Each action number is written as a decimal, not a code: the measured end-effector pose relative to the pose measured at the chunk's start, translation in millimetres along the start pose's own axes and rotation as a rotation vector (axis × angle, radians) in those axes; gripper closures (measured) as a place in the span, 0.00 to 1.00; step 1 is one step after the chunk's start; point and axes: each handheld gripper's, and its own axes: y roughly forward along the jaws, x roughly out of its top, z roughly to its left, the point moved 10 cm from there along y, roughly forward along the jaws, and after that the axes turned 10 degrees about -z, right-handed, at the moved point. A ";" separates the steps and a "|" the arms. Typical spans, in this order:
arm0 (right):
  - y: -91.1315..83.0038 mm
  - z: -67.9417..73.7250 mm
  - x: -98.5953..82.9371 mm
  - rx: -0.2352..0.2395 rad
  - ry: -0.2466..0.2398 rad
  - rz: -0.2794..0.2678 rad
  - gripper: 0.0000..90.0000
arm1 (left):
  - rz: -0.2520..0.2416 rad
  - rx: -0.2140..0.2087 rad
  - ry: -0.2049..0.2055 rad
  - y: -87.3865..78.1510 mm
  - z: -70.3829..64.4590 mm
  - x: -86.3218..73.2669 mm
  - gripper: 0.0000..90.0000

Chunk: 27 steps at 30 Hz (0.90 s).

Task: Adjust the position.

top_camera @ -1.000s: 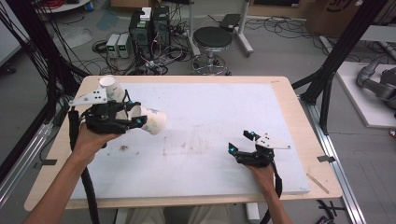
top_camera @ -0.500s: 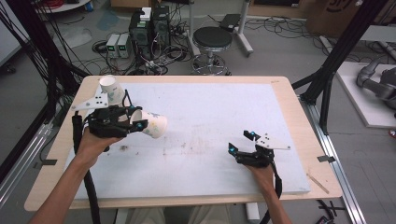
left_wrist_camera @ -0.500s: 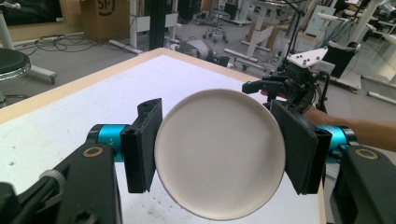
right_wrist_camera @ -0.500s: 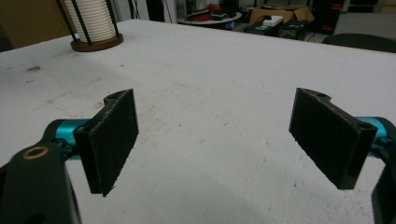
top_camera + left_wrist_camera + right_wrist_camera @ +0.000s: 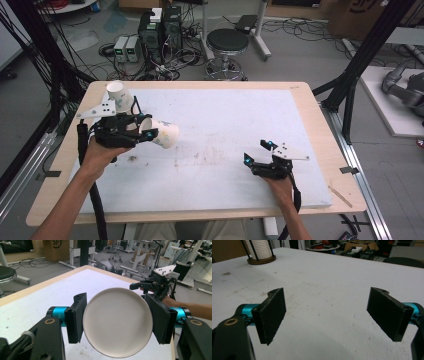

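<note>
At the left of the high view, the left gripper [image 5: 145, 131] squeezes a paper cup [image 5: 164, 133] lying sideways, pointing right toward the right gripper [image 5: 256, 153], well apart. In the left gripper view, the cup's round bottom faces us. In the right gripper view, the jaws stand wide apart, holding nothing.

This is a robotics lab or workshop. Beyond the far edge of the wooden table with a white foam top [image 5: 300, 100], well past both grippers, stand grey computer towers and small power boxes [image 5: 150, 37] amid tangled black cables [image 5: 100, 55] on the bare concrete floor, beside a black round stool [image 5: 227, 42]. Black metal frame struts [image 5: 360, 65] flank the table, brown cardboard boxes [image 5: 53, 248] line the background, and a grey robot arm [image 5: 402, 92] lies off to the right.
</note>
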 end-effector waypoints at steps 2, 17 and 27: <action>0.0 -0.5 0.2 0.004 0.012 -0.002 0.18 | -0.001 0.000 0.002 0.1 0.2 0.0 0.41; -1.2 1.3 8.5 0.089 0.058 0.042 0.18 | -0.007 -0.036 -0.001 6.1 -1.1 -0.9 0.41; 2.7 18.2 35.6 0.214 0.031 0.038 0.18 | -0.002 -0.090 -0.002 12.4 -5.5 -3.5 0.41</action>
